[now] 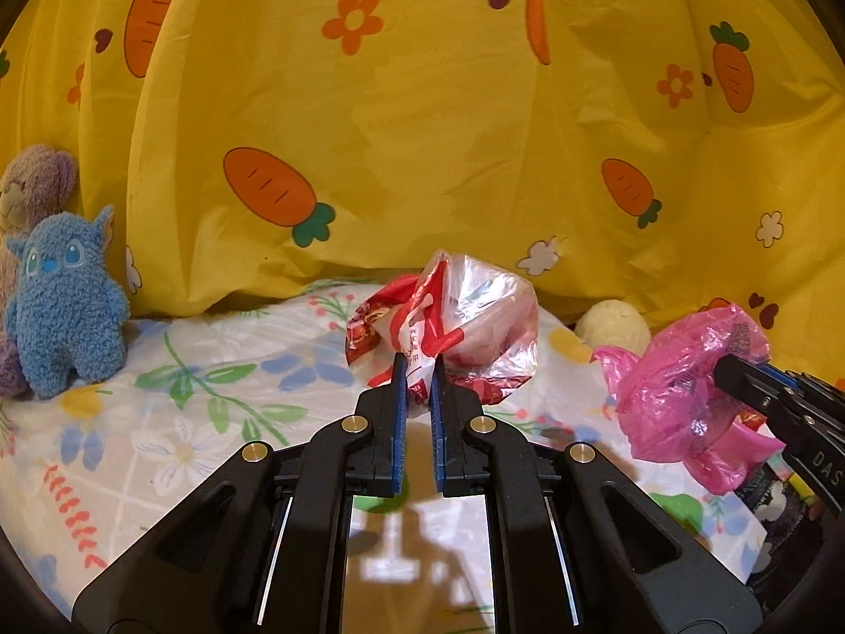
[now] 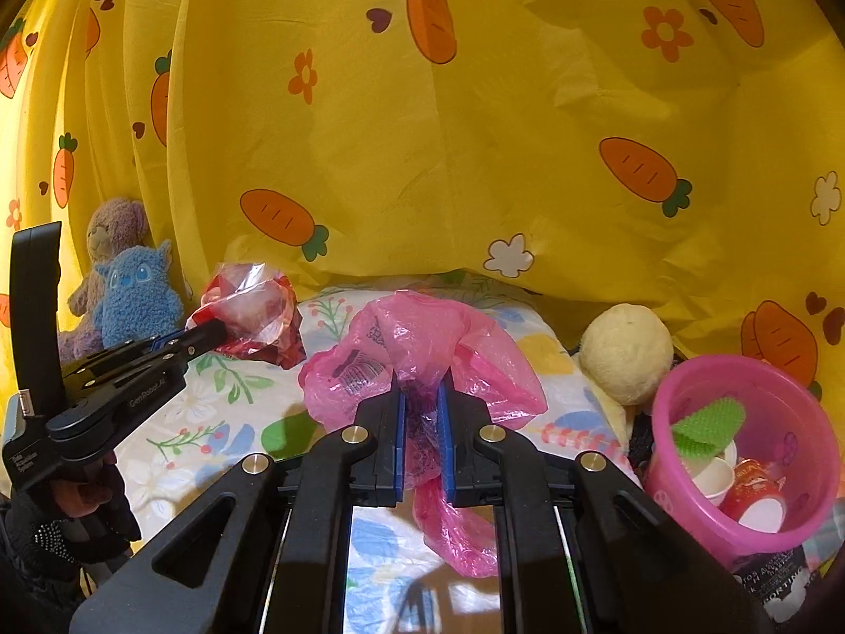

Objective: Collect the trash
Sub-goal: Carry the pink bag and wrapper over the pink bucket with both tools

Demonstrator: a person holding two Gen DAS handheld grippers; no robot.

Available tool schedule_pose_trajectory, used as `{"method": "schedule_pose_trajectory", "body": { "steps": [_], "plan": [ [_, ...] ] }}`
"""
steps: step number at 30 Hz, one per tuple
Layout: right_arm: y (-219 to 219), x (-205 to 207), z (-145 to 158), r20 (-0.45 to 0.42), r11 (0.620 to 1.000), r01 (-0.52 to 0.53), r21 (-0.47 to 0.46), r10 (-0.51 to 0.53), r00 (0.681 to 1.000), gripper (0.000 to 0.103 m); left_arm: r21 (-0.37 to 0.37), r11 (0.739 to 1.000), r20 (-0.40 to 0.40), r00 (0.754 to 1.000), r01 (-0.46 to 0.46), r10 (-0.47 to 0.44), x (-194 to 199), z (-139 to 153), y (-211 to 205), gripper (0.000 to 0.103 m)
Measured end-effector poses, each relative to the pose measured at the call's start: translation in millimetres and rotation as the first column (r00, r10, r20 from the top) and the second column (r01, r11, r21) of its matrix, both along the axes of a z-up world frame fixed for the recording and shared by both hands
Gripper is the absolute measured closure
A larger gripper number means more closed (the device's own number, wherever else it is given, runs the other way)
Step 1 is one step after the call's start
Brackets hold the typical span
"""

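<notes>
My left gripper (image 1: 420, 367) is shut on a crumpled red and clear plastic bag (image 1: 475, 317) and holds it above the floral bed sheet (image 1: 200, 401). The same bag (image 2: 253, 311) and gripper (image 2: 211, 333) show at the left of the right wrist view. My right gripper (image 2: 421, 391) is shut on a pink plastic bag (image 2: 422, 348), lifted over the sheet; this bag (image 1: 681, 396) shows at the right of the left wrist view. A pink bucket (image 2: 792, 401) at the lower right holds paper cups and a green piece.
A yellow carrot-print curtain (image 1: 422, 132) hangs close behind the bed. A blue plush toy (image 1: 63, 311) and a purple plush bear (image 1: 31, 185) sit at the far left. A cream plush ball (image 2: 626, 351) lies beside the bucket.
</notes>
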State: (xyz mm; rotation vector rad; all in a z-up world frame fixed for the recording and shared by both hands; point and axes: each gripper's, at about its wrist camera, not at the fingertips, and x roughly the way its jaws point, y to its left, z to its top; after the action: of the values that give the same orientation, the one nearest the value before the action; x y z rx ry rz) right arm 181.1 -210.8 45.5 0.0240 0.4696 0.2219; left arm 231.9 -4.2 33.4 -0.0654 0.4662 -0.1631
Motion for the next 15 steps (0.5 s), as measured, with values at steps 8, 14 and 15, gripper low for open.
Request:
{"method": "schedule_pose_trajectory", "body": {
  "steps": [8,14,15],
  "plan": [
    [-62.8,-32.6,11.2,0.054,0.988,0.149,0.032,-0.151,0.987,0.092,0.012,0.991,0.038,0.99,0.135,-0.136,-28.4,21.5,-65.0,0.096],
    [-122.8,-53.0,19.4,0.125,0.942,0.334,0.023,-0.334,0.934,0.092,0.016,0.962,0.049,0.961,0.272,-0.273,-33.5,32.3,-132.5,0.096],
    [-133.7,-55.5,20.3,0.139,0.929,0.371,0.018,-0.37,0.919,0.092,0.017,0.956,0.051,0.955,0.292,-0.293,-33.1,33.5,-143.8,0.096]
  ]
}}
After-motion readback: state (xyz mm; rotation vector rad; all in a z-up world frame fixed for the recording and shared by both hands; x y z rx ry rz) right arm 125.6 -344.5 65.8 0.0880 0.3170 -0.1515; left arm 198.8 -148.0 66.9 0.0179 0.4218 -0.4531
